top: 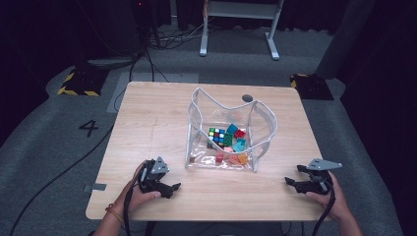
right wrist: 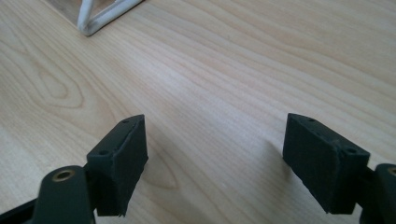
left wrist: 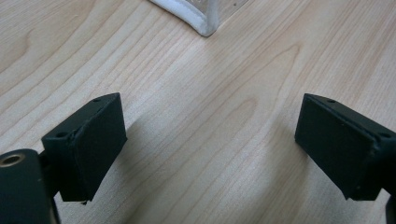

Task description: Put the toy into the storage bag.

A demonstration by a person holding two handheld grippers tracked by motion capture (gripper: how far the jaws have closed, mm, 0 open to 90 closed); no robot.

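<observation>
High view, hands: left gripper (top: pixel 169 178) rests low left of centre, right gripper (top: pixel 295 175) low right; both lie on the wooden table (top: pixel 147 123), jaws spread with nothing between them.
High view, bag: the clear bag (top: pixel 196 129) of coloured toys stands mid-frame, above and between the grippers, apart from both.
Left gripper view: jaws wide apart over bare wood; a bag corner (left wrist: pixel 201 24) at top centre.
Right gripper view: jaws wide apart; a bag corner (right wrist: pixel 91 25) upper left.
</observation>
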